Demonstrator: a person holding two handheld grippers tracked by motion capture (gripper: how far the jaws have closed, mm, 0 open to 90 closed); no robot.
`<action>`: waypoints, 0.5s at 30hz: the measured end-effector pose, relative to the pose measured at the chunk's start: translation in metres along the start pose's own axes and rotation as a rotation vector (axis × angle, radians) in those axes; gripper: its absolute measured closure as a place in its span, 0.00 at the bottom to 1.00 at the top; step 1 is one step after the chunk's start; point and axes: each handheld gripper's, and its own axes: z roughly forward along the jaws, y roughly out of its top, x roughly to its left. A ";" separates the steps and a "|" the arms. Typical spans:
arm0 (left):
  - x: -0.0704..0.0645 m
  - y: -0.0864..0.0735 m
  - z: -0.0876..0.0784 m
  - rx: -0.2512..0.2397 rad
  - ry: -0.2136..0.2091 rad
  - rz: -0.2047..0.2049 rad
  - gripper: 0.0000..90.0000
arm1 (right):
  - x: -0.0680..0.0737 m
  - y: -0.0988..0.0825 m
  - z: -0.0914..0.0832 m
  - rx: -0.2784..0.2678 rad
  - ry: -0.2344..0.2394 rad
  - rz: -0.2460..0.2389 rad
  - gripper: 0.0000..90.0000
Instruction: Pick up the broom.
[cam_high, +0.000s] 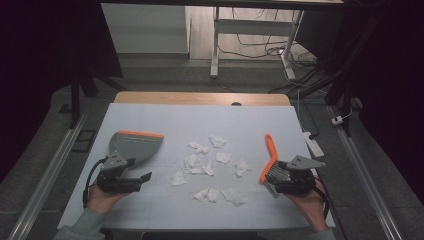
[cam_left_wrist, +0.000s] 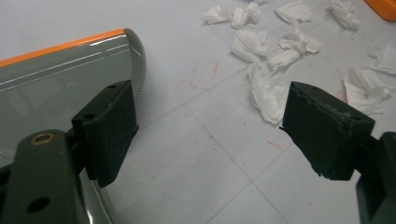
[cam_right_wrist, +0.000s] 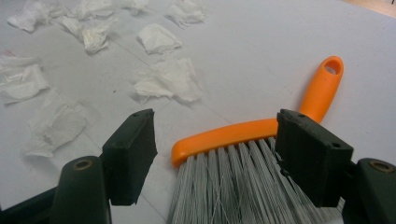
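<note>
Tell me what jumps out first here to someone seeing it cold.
The scatter of crumpled white tissue scraps at the middle of the pale table. Flanking it are a grey dustpan with an orange lip on the left, by the open left tongs, and an orange-handled brush with grey bristles on the right, its bristles lying between the open right tongs.

No readable text, labels or numbers.
</note>
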 end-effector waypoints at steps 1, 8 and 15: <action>0.000 -0.001 0.001 0.010 0.015 0.014 0.21 | -0.001 0.001 0.000 0.001 -0.007 -0.015 0.32; -0.003 0.001 0.004 0.021 0.031 0.023 0.21 | -0.003 0.007 0.000 0.018 -0.018 0.023 0.33; -0.005 0.002 0.008 0.036 0.031 0.052 0.22 | -0.003 0.028 0.002 0.140 -0.059 0.088 0.33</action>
